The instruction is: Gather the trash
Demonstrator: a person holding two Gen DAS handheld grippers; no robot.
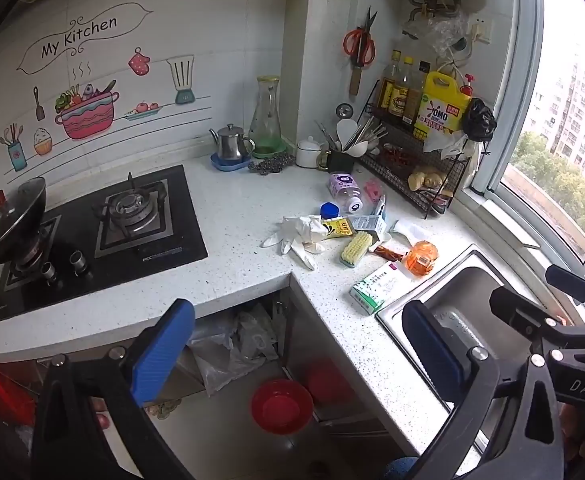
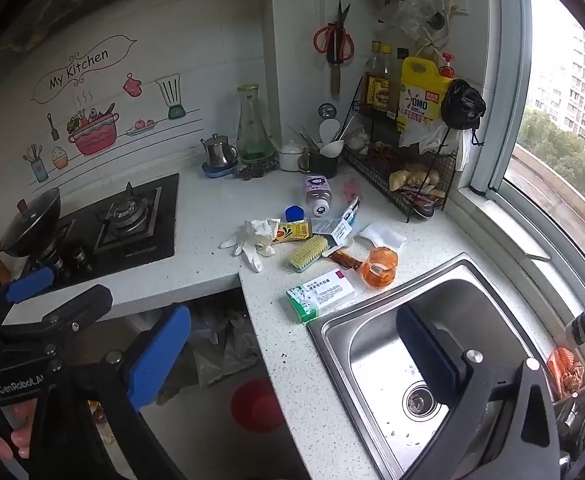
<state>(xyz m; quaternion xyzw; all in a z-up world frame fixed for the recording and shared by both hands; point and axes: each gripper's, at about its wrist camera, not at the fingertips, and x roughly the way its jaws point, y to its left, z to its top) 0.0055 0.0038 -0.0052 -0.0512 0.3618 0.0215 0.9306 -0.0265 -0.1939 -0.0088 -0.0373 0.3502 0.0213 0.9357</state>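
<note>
Trash lies scattered on the speckled white counter [image 1: 244,208]: white gloves [image 1: 298,236], a yellow sachet [image 1: 337,227], a green-white medicine box [image 1: 376,290], an orange plastic cup [image 1: 421,258], a brown sauce packet [image 1: 388,253], a tipped purple-label bottle [image 1: 345,192] and a blue cap [image 1: 329,210]. The same pile shows in the right wrist view, with gloves [image 2: 252,240], box [image 2: 321,294] and cup [image 2: 379,267]. My left gripper [image 1: 298,354] is open and empty, held in front of the counter. My right gripper [image 2: 292,360] is open and empty, near the sink.
A gas hob [image 1: 104,232] with a lidded wok [image 1: 10,224] is at the left. A steel sink [image 2: 420,364] is at the right. A wire rack [image 1: 416,160] with bottles stands at the back. A scrub brush [image 1: 355,248] lies among the trash. Below the counter sit plastic bags [image 1: 232,344] and a red basin [image 1: 281,406].
</note>
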